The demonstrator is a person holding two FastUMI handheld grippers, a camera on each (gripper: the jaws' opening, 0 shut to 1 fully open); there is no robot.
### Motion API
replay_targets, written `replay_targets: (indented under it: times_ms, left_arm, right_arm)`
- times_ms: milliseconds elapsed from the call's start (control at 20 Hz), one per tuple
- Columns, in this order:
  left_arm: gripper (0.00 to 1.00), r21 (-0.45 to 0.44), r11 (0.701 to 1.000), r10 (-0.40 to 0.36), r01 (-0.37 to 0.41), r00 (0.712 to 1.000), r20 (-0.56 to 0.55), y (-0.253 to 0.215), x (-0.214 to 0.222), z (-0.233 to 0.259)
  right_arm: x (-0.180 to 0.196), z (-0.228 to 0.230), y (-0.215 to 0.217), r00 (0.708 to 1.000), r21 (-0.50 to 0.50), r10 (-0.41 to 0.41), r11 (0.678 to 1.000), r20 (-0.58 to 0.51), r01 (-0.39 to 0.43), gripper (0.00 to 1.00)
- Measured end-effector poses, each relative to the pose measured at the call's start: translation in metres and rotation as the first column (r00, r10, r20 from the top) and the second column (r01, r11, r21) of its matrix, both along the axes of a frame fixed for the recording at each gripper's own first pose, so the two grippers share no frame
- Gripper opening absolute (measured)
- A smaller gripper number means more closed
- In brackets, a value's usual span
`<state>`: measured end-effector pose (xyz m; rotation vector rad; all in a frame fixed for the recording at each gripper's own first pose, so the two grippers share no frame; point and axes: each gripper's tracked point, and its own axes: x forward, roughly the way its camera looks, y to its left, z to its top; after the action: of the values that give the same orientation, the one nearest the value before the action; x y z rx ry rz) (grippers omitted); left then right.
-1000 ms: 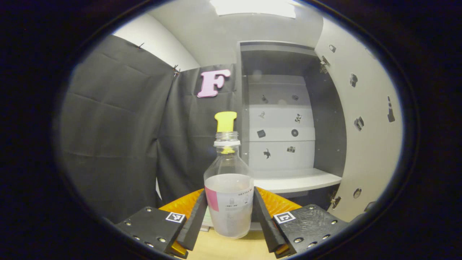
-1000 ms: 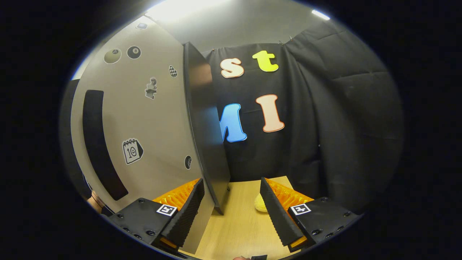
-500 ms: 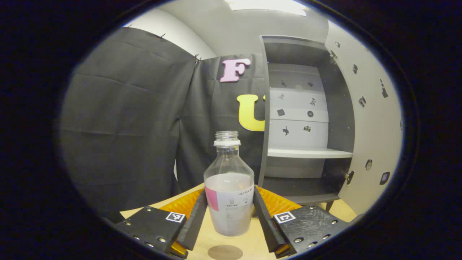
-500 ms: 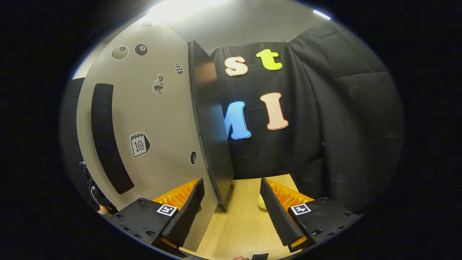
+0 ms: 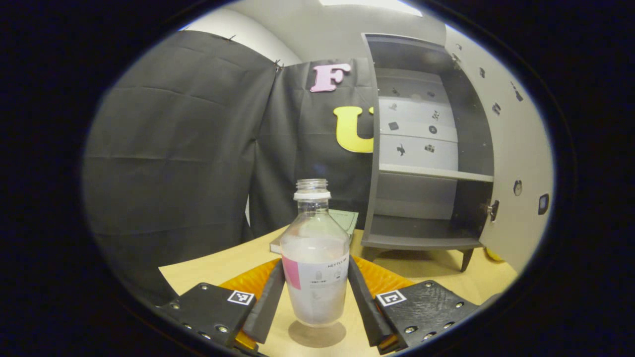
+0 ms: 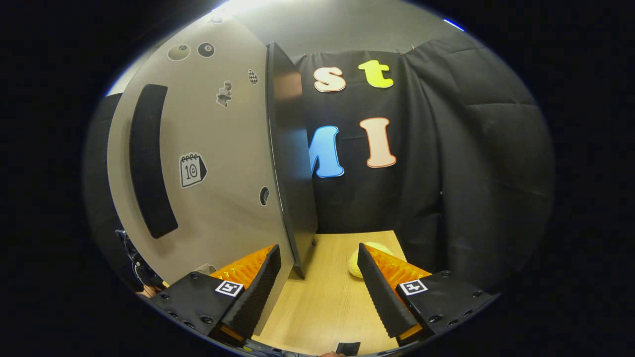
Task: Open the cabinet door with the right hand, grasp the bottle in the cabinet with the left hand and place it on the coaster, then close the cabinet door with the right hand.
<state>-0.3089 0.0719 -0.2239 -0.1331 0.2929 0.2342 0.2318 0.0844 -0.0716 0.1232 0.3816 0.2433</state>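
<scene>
Black cloth is hanging all around the booth, and a wooden table is carrying everything. From the left gripper view, the left gripper is clenched on the bottle, one finger pressing on each side of its lower body. The bottle is standing upright, without cap, partly filled. Half a second ago it was higher above the round coaster; now it is coming down, and its base is sitting on the coaster or just over it, I cannot tell which. The cabinet is now further away to the right, its shelves bare. I judge that the placing is almost done and the fingers must soon let go.

From the right gripper view, the right gripper is standing spread apart and is grasping nothing. The cabinet door is wide open, its edge just beyond the left finger, as before; the view has only dropped a little. A yellow object is lying on the table near the right finger. Closing the door is still to be done.
</scene>
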Motion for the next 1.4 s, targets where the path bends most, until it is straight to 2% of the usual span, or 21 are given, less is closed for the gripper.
replay_targets:
  times_ms: [100, 300, 400, 500, 550, 650, 700, 750, 800, 900, 950, 1000, 1050, 1150, 1400]
  left_arm:
    - [0.74, 0.000, 1.000, -0.003, 0.003, 1.000, -0.025, -0.003, 0.000, -0.016]
    - [0.72, 0.010, 1.000, 0.002, -0.001, 0.998, -0.061, -0.005, 0.001, -0.045]
    - [0.77, 0.011, 1.000, 0.000, 0.001, 0.997, -0.072, -0.007, -0.001, -0.057]
    - [0.72, 0.001, 1.000, -0.003, 0.003, 0.997, -0.073, -0.012, -0.004, -0.063]
    - [0.74, 0.003, 1.000, -0.004, 0.004, 0.997, -0.074, -0.014, -0.004, -0.066]
    - [0.72, 0.005, 1.000, -0.002, 0.002, 0.996, -0.090, -0.017, -0.007, -0.076]
    - [0.75, 0.002, 1.000, 0.001, -0.001, 0.995, -0.096, -0.019, -0.011, -0.079]
    - [0.72, 0.007, 1.000, 0.003, -0.003, 0.996, -0.088, -0.020, -0.014, -0.077]
    - [0.76, 0.012, 1.000, 0.008, -0.007, 0.997, -0.080, -0.021, -0.015, -0.074]
    - [0.75, 0.013, 1.000, 0.007, -0.005, 0.996, -0.087, -0.022, -0.016, -0.075]
    - [0.72, 0.017, 1.000, 0.008, -0.006, 0.996, -0.092, -0.023, -0.018, -0.075]
    - [0.76, 0.019, 1.000, 0.009, -0.007, 0.995, -0.101, -0.024, -0.018, -0.075]
    - [0.75, 0.020, 1.000, 0.007, -0.004, 0.994, -0.114, -0.024, -0.020, -0.077]
    - [0.89, 0.036, 0.999, 0.012, -0.008, 0.992, -0.122, -0.023, -0.017, -0.073]
    - [0.87, 0.049, 0.999, 0.017, -0.013, 0.996, -0.086, -0.022, -0.014, -0.029]
  right_arm:
    - [-0.002, -0.001, -0.001, 1.000, 0.000, -0.004, 1.000, -0.005, 0.004, 0.98]
    - [-0.001, -0.003, -0.006, 1.000, -0.017, -0.019, 1.000, -0.011, 0.019, 0.98]
    - [-0.002, -0.005, -0.004, 1.000, -0.017, -0.016, 1.000, -0.020, 0.016, 0.98]
    - [-0.002, -0.010, -0.002, 0.999, -0.025, -0.008, 1.000, -0.032, 0.007, 0.98]
    - [-0.002, -0.011, -0.001, 0.999, -0.033, -0.004, 0.999, -0.035, 0.003, 0.98]
    - [-0.002, -0.012, 0.002, 0.999, -0.042, 0.004, 0.999, -0.035, -0.005, 0.98]
    - [-0.001, -0.011, 0.004, 0.999, -0.043, 0.008, 0.999, -0.034, -0.009, 0.93]
    - [-0.001, -0.010, 0.004, 0.999, -0.043, 0.011, 0.999, -0.033, -0.012, 0.93]
    - [0.000, -0.009, 0.005, 0.999, -0.041, 0.012, 0.999, -0.030, -0.013, 0.93]
    - [0.002, -0.008, 0.007, 1.000, -0.034, 0.015, 0.999, -0.024, -0.016, 0.93]
    - [0.003, -0.008, 0.008, 1.000, -0.032, 0.017, 0.999, -0.022, -0.018, 0.93]
    - [0.002, -0.008, 0.009, 1.000, -0.031, 0.020, 0.999, -0.023, -0.020, 0.93]
    - [0.002, -0.008, 0.009, 0.999, -0.030, 0.023, 0.999, -0.022, -0.024, 0.93]
    - [0.003, -0.008, 0.013, 0.999, -0.026, 0.030, 0.999, -0.020, -0.031, 0.93]
    - [0.004, 0.004, 0.016, 0.999, 0.013, 0.045, 0.999, 0.008, -0.046, 0.93]
